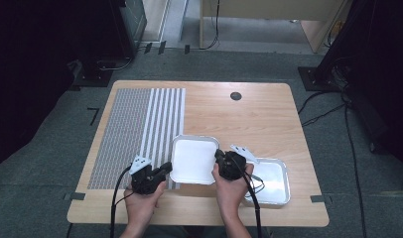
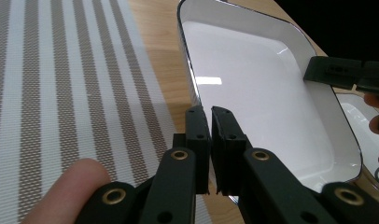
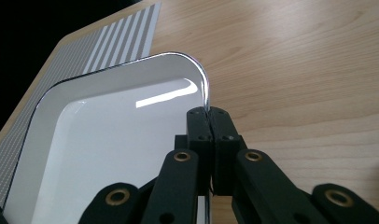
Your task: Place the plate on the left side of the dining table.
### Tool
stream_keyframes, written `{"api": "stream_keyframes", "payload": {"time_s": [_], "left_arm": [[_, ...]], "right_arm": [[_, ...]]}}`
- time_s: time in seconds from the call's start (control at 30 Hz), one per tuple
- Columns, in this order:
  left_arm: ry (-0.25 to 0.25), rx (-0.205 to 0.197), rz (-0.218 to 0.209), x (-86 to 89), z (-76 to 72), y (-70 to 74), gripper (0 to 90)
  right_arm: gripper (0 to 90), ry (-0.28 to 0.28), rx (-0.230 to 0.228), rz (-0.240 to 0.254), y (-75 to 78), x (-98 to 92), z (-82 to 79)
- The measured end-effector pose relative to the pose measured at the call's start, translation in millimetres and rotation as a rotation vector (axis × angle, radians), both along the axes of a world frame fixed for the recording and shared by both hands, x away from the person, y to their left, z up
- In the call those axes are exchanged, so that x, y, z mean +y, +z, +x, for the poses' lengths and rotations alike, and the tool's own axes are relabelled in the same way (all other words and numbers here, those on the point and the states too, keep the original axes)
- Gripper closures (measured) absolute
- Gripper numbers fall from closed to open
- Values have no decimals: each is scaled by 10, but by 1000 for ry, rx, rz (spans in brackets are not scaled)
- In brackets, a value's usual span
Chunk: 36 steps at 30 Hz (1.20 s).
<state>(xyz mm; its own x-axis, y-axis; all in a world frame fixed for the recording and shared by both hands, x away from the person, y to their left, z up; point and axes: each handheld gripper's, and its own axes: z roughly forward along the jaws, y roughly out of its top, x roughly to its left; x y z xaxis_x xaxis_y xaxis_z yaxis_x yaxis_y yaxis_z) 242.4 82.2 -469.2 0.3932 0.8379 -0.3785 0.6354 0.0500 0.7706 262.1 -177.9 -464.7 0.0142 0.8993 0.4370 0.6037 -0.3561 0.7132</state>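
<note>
Trays: two, both white with dark rims, both empty. Grippers: two. Mat: one, striped. Table: one.

Near tray (image 1: 192,158) is sitting mid-table with its left edge overlapping the mat (image 1: 140,126); second tray (image 1: 274,186) is lying at the front right, near the table (image 1: 254,114) edge, partly under the right hand.

Left gripper (image 2: 210,114) is clamping the near tray's left rim, jaws pinched almost together on it. Right gripper (image 3: 208,114) is gripping the opposite rim near the far corner, jaws fully clenched on the thin lip.

Room: bare wood is running open behind the trays and to the right; the mat is covering the left side. One small dark grommet (image 1: 235,95) is sitting near the far edge.

Tray is looking glossy, shallow, rounded at the corners, with light glare on the floor.
</note>
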Motion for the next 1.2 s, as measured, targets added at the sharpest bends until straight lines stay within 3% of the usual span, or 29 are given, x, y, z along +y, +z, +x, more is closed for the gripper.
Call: {"api": "stream_keyframes", "payload": {"time_s": [0.4, 1.2], "left_arm": [[45, 6, -30, 267, 170, 35, 880], [154, 33, -18, 841, 548, -7, 896]], "right_arm": [[900, 15, -6, 0, 50, 270, 203], [899, 62, 1, -2, 23, 930, 650]]}}
